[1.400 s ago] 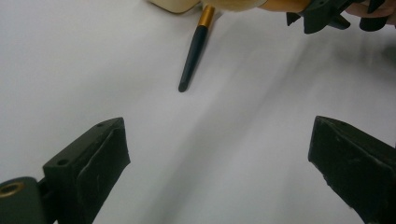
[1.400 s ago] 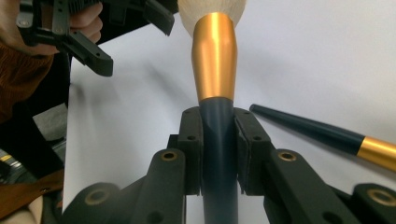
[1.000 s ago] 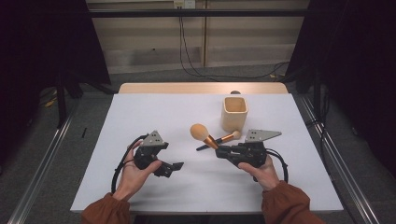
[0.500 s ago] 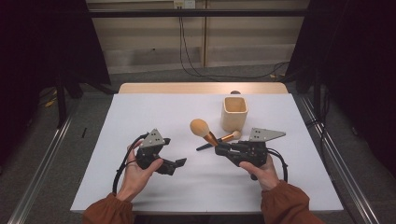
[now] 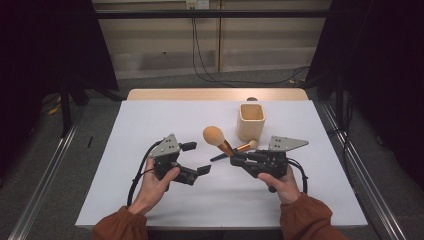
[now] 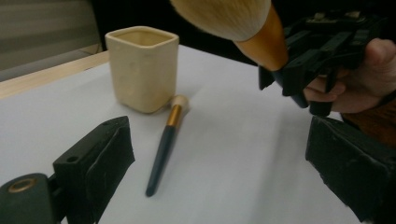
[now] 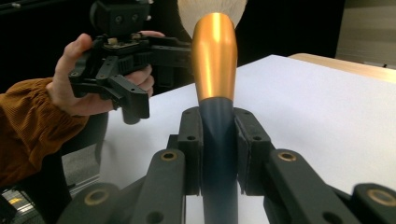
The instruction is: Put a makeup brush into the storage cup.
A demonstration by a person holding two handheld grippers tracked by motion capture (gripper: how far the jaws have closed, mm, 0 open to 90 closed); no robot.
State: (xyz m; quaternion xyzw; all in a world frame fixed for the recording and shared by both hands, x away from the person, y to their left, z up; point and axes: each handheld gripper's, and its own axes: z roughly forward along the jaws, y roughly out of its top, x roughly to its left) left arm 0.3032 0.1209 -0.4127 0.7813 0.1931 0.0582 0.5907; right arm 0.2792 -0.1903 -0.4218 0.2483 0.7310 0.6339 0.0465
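A large makeup brush [image 5: 215, 136] with a tan head, gold ferrule and dark handle is lifted off the white table [image 5: 150, 120]. My right gripper [image 5: 235, 160] is shut on its handle, and the right gripper view shows the brush [image 7: 215, 60] standing between the pads [image 7: 194, 140]. My left gripper [image 5: 197, 158] stands open with nothing in it, just left of the brush head. Between its jaws in the left gripper view lie a small dark-handled brush [image 6: 163, 149] flat on the table and a cream square cup [image 6: 142, 67] behind it. The large brush [image 6: 261, 42] hangs at the upper right.
The cream cup [image 5: 250, 121] stands upright right of the table's middle, the small brush [image 5: 245, 147] lying at its foot. A wooden strip [image 5: 215, 94] edges the table's far side. Metal rails run along both sides on the floor.
My left gripper has edged slightly toward the large brush, with its jaws still apart. The right gripper and the brush have stayed in place.
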